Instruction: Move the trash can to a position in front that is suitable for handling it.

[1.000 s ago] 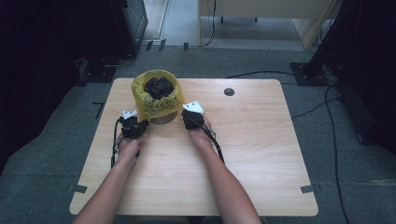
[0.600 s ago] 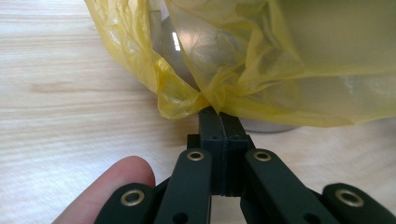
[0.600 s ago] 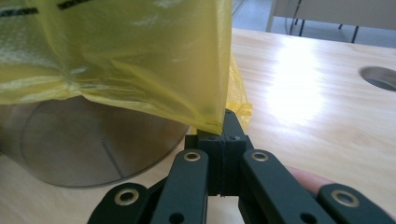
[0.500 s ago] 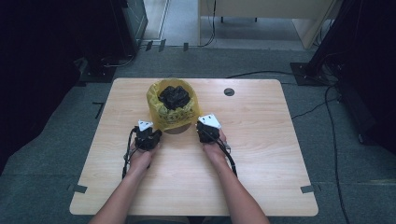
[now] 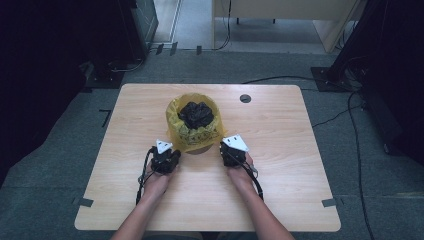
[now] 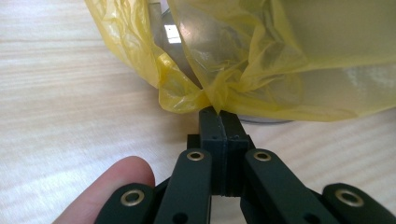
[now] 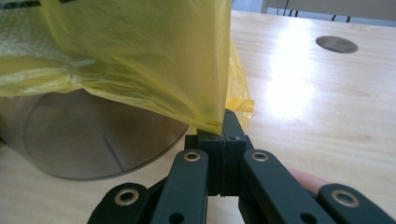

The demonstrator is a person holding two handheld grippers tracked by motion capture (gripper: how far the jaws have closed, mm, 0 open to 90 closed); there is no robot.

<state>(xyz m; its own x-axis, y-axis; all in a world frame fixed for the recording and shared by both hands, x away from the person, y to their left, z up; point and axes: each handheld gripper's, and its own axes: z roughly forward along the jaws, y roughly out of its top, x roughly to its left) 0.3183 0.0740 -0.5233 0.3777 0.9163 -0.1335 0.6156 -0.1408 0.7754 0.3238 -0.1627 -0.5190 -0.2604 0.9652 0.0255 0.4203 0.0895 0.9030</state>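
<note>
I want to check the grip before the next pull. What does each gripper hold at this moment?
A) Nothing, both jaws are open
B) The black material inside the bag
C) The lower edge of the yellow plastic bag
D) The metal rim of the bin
C: the left gripper and the right gripper each have jaws closed on the hanging edge of the yellow plastic bag.

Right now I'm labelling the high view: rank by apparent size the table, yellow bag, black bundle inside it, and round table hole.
1. table
2. yellow bag
3. black bundle
4. round table hole
</note>
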